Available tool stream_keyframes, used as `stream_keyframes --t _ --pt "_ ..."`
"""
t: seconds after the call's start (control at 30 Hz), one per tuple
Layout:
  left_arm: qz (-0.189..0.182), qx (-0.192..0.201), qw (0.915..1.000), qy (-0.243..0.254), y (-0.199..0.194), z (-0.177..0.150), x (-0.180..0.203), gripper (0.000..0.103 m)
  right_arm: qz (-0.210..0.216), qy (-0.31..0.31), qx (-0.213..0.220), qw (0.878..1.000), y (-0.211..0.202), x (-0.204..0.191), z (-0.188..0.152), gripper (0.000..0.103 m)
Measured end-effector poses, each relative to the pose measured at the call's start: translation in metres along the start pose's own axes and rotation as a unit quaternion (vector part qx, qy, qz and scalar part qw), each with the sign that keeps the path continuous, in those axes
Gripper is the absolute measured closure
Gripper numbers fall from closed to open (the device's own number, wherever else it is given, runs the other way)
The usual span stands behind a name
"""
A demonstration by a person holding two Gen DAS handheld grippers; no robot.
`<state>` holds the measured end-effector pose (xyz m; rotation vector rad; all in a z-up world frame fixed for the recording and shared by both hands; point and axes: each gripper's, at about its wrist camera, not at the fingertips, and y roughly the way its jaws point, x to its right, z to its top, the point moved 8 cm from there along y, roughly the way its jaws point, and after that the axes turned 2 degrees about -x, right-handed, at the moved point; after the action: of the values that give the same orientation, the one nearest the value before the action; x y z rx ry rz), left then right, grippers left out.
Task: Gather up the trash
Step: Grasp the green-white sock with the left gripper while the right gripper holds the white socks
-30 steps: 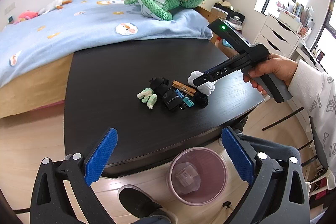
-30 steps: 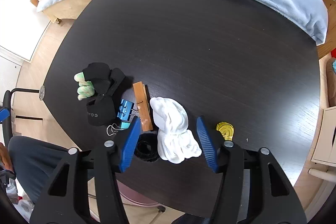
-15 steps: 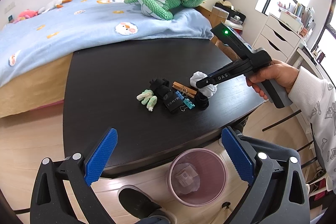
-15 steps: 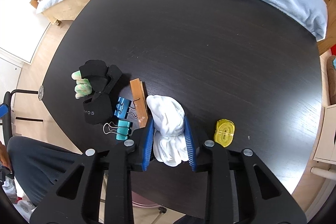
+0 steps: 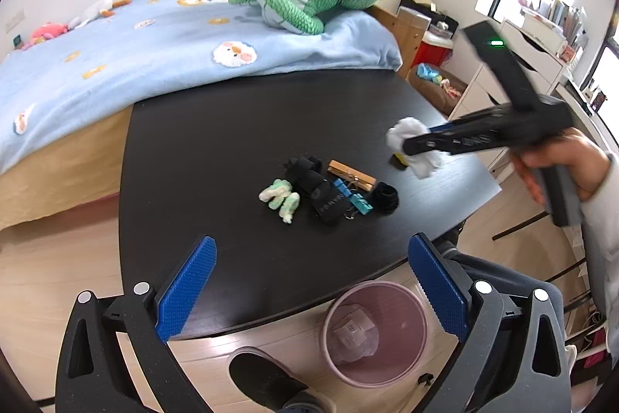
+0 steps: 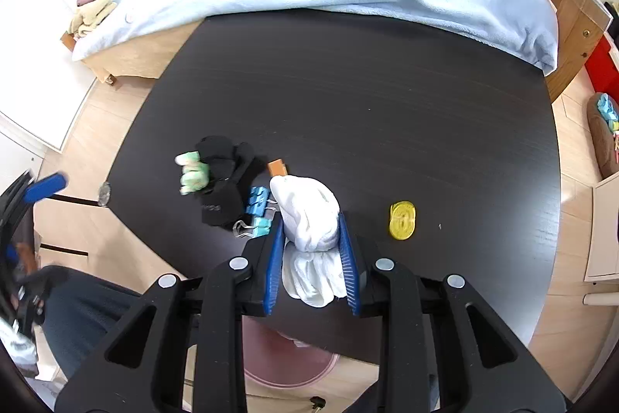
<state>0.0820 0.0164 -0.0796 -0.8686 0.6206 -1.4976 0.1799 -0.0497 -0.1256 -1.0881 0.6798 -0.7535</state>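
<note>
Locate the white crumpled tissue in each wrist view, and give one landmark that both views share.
Left wrist view: the tissue is right of centre, above the table's right edge, clamped in the right tongs.
Right wrist view: the tissue is low at centre, between the blue pads.
Shared landmark: the blue binder clips, left of the tissue in both.

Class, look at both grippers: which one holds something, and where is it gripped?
The right gripper pinches the white tissue wad around its middle; the left gripper holds nothing.
</note>
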Motion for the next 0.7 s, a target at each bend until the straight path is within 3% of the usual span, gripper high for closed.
stream_keyframes --t 0.27,0.7 --pt "0.001 -0.039 0.9991 0.018 0.034 0.016 -0.020 0.008 0.003 0.002 0.005 1.000 -0.009 -0.005 -0.005 0.076" --pt "0.009 -0.111 0.9874 0.113 0.099 0.017 -0.029 0.008 0.005 0.007 0.000 1.000 -0.006 0.000 -0.011 0.076"
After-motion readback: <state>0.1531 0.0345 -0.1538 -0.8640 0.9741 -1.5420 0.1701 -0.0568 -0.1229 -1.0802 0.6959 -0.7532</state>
